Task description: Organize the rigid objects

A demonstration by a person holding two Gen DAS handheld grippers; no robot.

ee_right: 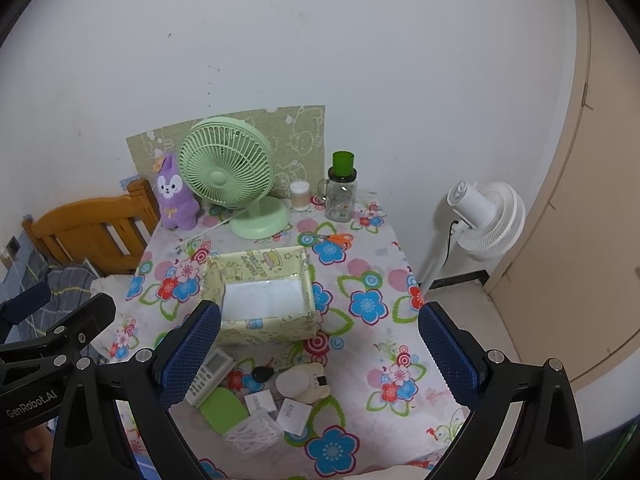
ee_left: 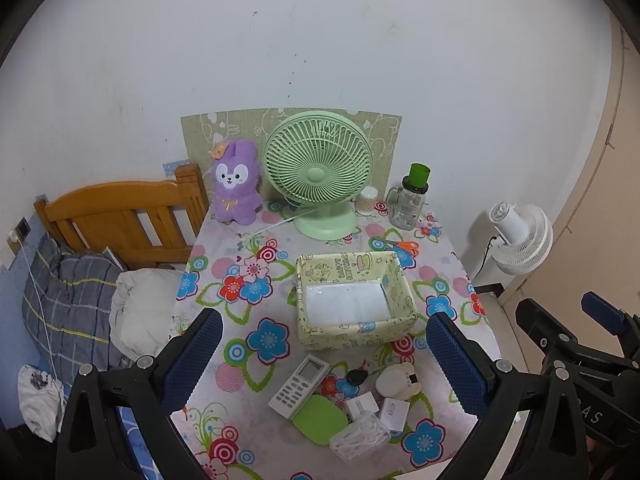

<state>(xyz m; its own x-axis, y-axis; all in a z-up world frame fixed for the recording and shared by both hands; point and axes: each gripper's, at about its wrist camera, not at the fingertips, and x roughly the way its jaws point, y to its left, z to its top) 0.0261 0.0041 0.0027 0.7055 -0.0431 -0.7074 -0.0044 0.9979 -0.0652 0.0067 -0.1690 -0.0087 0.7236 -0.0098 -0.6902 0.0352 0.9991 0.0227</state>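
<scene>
White wall and a flower-print cloth over the surface [ee_left: 240, 440] fill both of my views, with a wooden bed headboard [ee_left: 120, 216] off to the left. Far back stand a green desk fan [ee_left: 318, 172], a purple plush rabbit [ee_left: 236, 184], a glass jar with a green cap [ee_left: 410, 200] and orange-handled scissors [ee_left: 404, 246].

My left claw [ee_left: 324, 364] hangs wide apart and empty above the near edge, and my right claw [ee_right: 320, 356] is likewise spread wide with nothing between its pads. I judge the job has not begun: the patterned storage box [ee_left: 352, 300] in the middle of the surface shows only its pale liner.

What needs sorting lies in a tight cluster just near of the box: a white remote control [ee_left: 300, 386] on the left, a green oval case [ee_left: 320, 420] nearest it and touching its lower end, a small black key fob [ee_left: 356, 376], a cream bear-shaped item [ee_left: 396, 384], two white charger blocks [ee_left: 394, 414], and a clear tub of cotton swabs [ee_left: 360, 438] at the near edge.

For the next move I would pick one outlying piece, probably the remote, since its long sides suit a pinch across the width. That calls for lowering the left claw straight down and aligning it with the remote's tilt. Everything sits crowded, so I would expect neighbours to be nudged unless I come in cleanly.
</scene>
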